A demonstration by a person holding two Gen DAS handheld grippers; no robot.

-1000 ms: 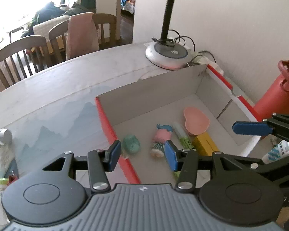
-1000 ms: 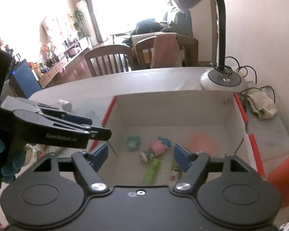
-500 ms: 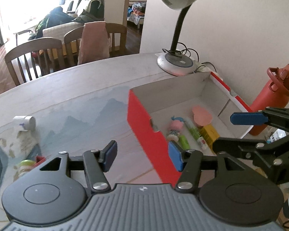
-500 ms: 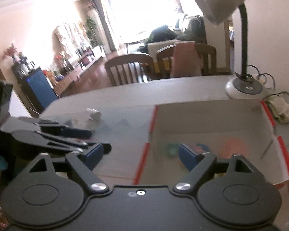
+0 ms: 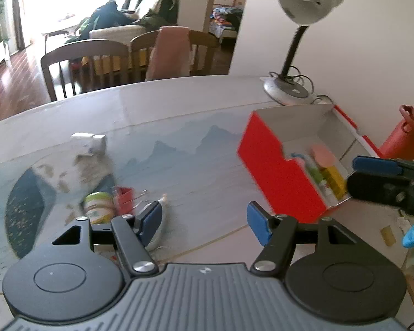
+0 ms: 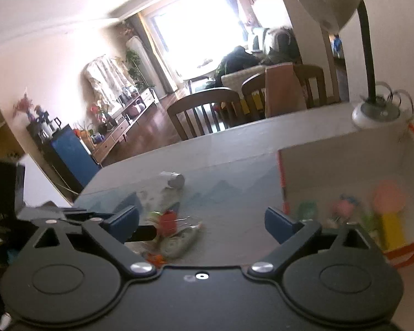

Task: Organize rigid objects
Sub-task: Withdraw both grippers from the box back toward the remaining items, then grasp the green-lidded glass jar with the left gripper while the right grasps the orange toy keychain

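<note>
A red and white cardboard box stands at the right of the table and holds a pink heart-shaped piece, a yellow block, a green tube and other small items. It also shows in the right wrist view. Loose items lie at the left: a small jar, a red piece and a grey-white object. My left gripper is open and empty above the table, between the loose items and the box. My right gripper is open and empty.
A white cylinder lies on a patterned mat at the left. A desk lamp stands at the back right, a red bottle at the far right. Chairs stand behind the table.
Both grippers have swung left, away from above the box. The box now sits to the right in both views, and the loose items on the left have come into view.
</note>
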